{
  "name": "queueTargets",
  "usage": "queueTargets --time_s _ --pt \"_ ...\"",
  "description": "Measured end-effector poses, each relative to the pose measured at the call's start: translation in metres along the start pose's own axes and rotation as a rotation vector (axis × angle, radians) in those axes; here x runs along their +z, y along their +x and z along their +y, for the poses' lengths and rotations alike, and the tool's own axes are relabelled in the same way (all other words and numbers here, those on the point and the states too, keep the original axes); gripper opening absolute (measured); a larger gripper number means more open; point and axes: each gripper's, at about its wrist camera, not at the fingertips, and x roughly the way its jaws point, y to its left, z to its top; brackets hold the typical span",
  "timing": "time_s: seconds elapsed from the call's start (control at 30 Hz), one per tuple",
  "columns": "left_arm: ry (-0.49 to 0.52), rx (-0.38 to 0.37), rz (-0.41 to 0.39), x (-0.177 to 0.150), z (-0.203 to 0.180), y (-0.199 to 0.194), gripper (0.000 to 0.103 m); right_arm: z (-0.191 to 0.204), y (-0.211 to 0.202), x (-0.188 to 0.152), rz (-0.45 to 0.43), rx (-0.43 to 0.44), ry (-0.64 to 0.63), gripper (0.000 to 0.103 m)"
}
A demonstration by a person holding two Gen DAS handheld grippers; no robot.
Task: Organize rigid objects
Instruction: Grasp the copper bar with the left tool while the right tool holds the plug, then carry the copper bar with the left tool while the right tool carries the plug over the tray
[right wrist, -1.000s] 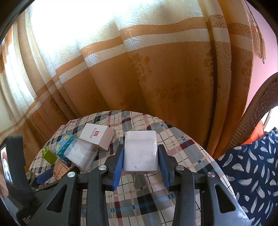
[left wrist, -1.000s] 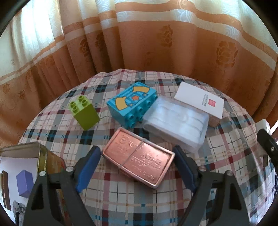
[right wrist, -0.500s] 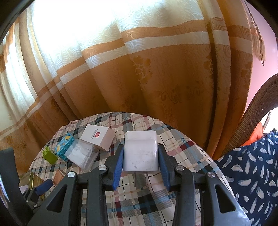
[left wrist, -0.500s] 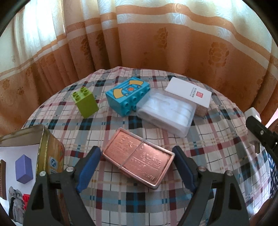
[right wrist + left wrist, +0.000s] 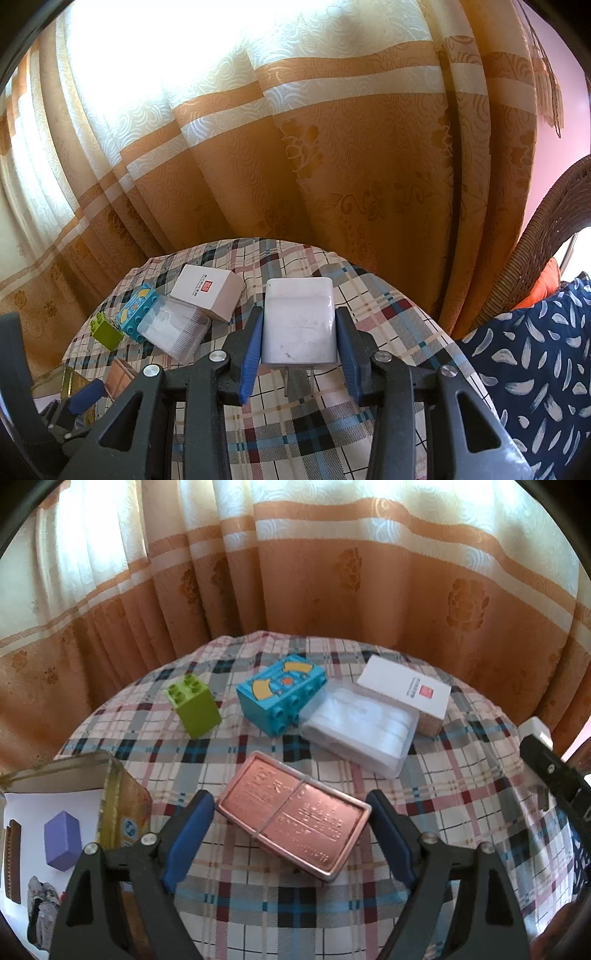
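The left tongs (image 5: 291, 834) are tilted down over the tabletop (image 5: 461, 794), spread apart, with the copper tin (image 5: 293, 814) lying between the pads untouched. The right tongs (image 5: 299, 339) are clamped on a white charger (image 5: 298, 325), held above the cloth.

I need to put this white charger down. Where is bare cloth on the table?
Bare plaid lies right of the clear case and copper tin, and along the near edge under the right gripper. It is crowded at the back: green brick, blue brick, clear case, white box.
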Motion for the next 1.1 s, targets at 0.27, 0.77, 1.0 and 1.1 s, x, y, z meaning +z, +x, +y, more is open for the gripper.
queueTargets --time_s 0.27,0.77,1.0,1.1 --pt "0.011 0.034 -0.069 0.009 0.003 -0.021 0.085 0.0 0.0 0.0 -0.001 -0.001 0.0 0.041" --pt "-0.022 -0.035 -0.12 0.005 0.018 -0.06 0.085 0.006 -0.011 0.0 -0.053 0.01 -0.033 0.041" --pt "-0.036 -0.077 -0.189 -0.009 0.046 -0.098 0.085 0.022 -0.04 -0.01 -0.095 0.025 -0.068 0.041" --pt "-0.048 -0.089 -0.214 -0.017 0.062 -0.112 0.085 0.031 -0.057 -0.014 -0.1 0.051 -0.073 0.041"
